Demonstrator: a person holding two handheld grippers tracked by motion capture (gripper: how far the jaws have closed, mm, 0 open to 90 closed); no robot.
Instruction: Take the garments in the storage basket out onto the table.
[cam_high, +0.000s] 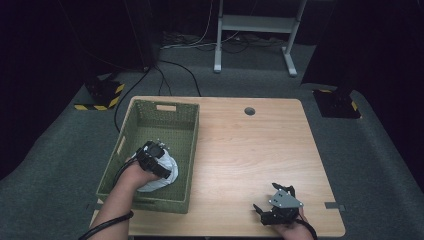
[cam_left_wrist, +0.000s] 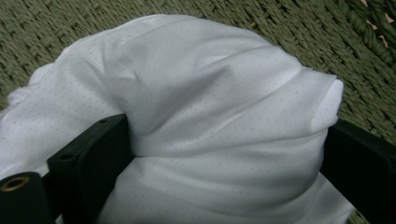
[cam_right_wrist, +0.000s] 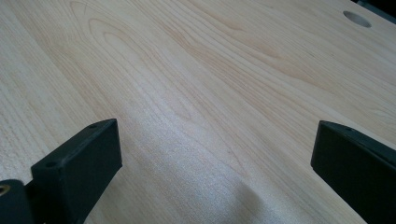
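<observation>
Cloth (cam_left_wrist: 205, 93) is lying bunched in the near end of the green woven basket (cam_high: 150, 120), which is sitting on the left half of the desk (cam_high: 250, 150). Judged from its folds, it is handling as a soft, light, limp item: it is sagging and draping under any grip and offering no stiff edge. It is not fragile. A thin pinch may be slipping off the smooth weave, so a thick ridge of gathered fabric is the better hold. The left claw (cam_high: 159, 149) is reaching into the basket with its jaws well apart, bracketing such a raised fold; both jaws are touching the fabric, but whether they are pressing is unclear. The right claw (cam_high: 267, 200) is resting wide open over bare desk near the front edge, holding nothing.

Appearance: the cloth is plain white, finely dotted, creased into broad, rounded folds.
</observation>
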